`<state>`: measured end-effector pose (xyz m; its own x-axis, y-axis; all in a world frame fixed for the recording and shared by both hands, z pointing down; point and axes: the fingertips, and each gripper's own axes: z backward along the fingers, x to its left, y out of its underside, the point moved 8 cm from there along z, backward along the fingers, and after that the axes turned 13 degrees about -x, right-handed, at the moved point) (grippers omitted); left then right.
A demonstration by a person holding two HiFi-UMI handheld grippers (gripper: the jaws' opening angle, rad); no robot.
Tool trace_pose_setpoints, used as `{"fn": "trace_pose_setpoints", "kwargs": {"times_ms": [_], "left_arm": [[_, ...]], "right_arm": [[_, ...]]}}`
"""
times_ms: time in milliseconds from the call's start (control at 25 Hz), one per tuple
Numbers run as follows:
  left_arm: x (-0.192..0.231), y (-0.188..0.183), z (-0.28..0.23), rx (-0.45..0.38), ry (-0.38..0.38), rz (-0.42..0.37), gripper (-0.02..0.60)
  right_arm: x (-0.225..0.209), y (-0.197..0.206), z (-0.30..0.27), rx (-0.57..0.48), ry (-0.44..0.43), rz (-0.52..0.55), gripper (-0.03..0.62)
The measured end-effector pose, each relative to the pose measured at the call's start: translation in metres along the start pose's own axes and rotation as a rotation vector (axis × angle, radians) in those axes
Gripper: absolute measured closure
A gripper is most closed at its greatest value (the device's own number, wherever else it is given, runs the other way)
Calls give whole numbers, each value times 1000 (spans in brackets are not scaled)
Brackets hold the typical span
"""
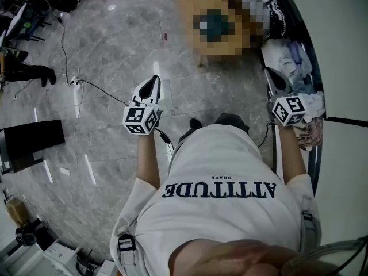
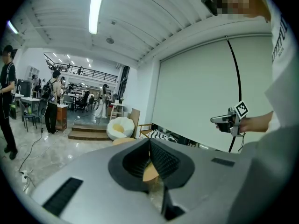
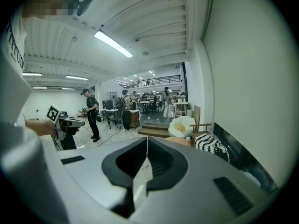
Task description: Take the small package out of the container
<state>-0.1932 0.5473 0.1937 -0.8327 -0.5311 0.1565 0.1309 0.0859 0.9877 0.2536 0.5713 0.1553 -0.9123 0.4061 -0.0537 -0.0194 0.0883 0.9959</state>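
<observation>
Two tools hang above the floor [image 1: 115, 50]; we find the left tool [image 1: 153, 81] and the right tool [image 1: 271, 73] both pressed together, empty. We cannot make out the small package or container in any view.

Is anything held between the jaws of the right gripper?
No. In the right gripper view, the right gripper has its jaws closed together at the tips, and nothing is between them.

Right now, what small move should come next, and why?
Probably turn to find the container first: no view shows it or the package, and the left hand-held gripper and right hand-held gripper are both shut and empty.
</observation>
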Motion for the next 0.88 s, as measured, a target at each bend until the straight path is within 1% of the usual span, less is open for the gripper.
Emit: {"fn": "trace_pose_setpoints", "kwargs": {"times_ms": [200, 480, 640, 880], "left_arm": [[15, 1, 7, 8, -4, 3, 558], [22, 5, 2, 19, -23, 8, 558], [29, 6, -9, 25, -44, 7, 558], [48, 1, -36, 35, -85, 11, 558]], "right_arm": [[15, 5, -8, 13, -12, 2, 572], [11, 10, -25, 29, -29, -12, 572], [1, 15, -48, 35, -50, -29, 572], [-17, 14, -101, 42, -96, -47, 572]]}}
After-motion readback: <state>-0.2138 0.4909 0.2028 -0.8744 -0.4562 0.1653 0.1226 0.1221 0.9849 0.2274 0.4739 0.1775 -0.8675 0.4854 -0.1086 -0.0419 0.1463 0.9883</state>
